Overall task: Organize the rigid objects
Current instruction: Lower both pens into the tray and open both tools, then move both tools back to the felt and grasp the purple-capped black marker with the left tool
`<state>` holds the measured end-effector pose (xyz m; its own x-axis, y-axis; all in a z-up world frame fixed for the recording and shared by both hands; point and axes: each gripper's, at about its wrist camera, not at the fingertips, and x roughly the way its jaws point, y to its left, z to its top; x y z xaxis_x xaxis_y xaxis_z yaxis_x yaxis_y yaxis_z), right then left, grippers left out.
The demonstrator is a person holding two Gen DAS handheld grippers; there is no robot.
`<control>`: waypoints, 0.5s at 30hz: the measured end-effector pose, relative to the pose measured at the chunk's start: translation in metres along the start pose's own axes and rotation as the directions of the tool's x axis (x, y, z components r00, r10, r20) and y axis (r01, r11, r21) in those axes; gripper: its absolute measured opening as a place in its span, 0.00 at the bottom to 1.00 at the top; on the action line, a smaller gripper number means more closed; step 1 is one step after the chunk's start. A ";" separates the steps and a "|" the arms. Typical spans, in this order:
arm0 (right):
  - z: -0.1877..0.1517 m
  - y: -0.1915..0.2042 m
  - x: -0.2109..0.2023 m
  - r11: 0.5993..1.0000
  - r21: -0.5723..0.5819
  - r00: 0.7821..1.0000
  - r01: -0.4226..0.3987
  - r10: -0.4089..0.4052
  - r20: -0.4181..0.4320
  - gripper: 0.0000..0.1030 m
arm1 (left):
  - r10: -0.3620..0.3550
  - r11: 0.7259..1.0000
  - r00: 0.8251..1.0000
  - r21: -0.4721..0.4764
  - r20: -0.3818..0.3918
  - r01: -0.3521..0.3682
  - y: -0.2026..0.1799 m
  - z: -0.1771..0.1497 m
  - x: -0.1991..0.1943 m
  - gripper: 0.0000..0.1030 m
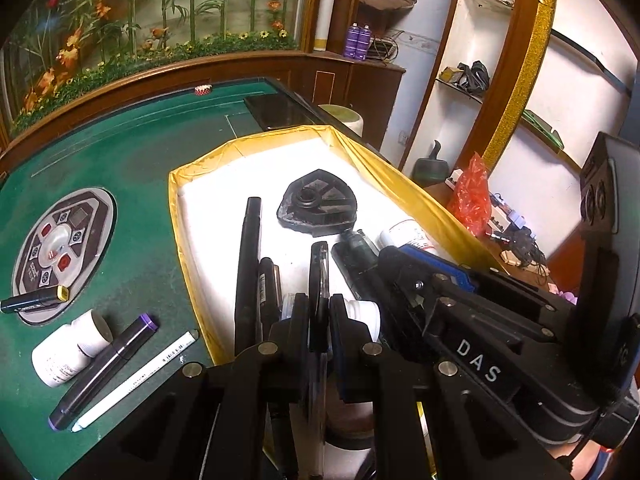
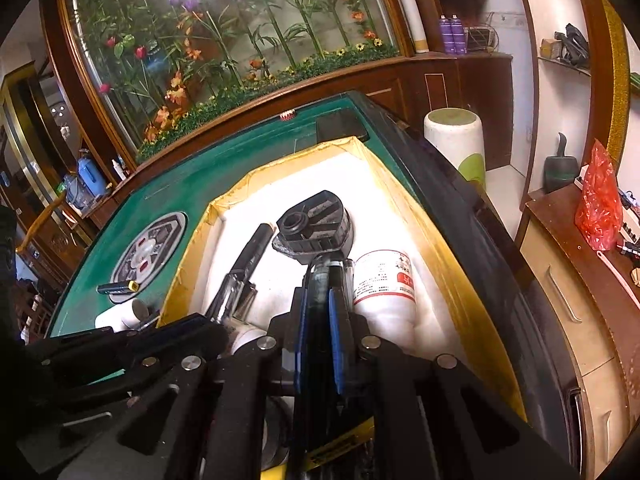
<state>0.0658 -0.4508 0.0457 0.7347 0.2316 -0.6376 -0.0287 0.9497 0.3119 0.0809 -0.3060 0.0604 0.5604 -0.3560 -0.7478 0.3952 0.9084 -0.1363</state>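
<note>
Left tongs clamped on a thin clear pen, held over the near end of the yellow-rimmed tray. Right tongs clamped on a dark marker, also over the tray, beside a white bottle lying inside. Tray also holds a black triangular part and a long black pen. On the green desk, left of the tray: small white bottle, purple-capped marker, white pen, yellow-capped marker.
</note>
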 end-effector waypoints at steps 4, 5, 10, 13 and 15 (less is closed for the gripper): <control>0.002 -0.001 -0.006 1.000 0.007 0.999 -0.011 0.010 0.033 0.11 | 0.015 1.000 1.000 0.005 0.017 -0.015 -0.002 -0.002 -0.006 0.25; 0.003 -0.001 -0.008 1.000 0.010 0.999 -0.012 0.011 0.045 0.11 | 0.021 1.000 1.000 0.002 0.024 -0.021 -0.002 -0.002 -0.009 0.31; 0.004 -0.005 -0.017 0.999 0.029 0.995 -0.017 0.014 0.098 0.18 | 0.008 1.000 0.999 0.008 0.047 -0.008 0.002 -0.004 -0.032 0.36; 0.004 -0.004 -0.020 0.999 0.031 0.994 -0.027 0.023 0.110 0.18 | -0.008 1.000 0.999 0.012 0.036 0.008 0.011 -0.007 -0.043 0.38; 0.005 -0.004 -0.021 0.999 0.030 0.993 -0.029 0.025 0.117 0.18 | -0.003 1.000 1.000 -0.001 0.022 0.003 0.026 -0.010 -0.051 0.39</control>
<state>0.0543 -0.4602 0.0614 0.8081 0.2293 -0.5426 -0.0299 0.9359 0.3509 0.0557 -0.2619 0.0884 0.5753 -0.3631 -0.7330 0.3957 0.9078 -0.1391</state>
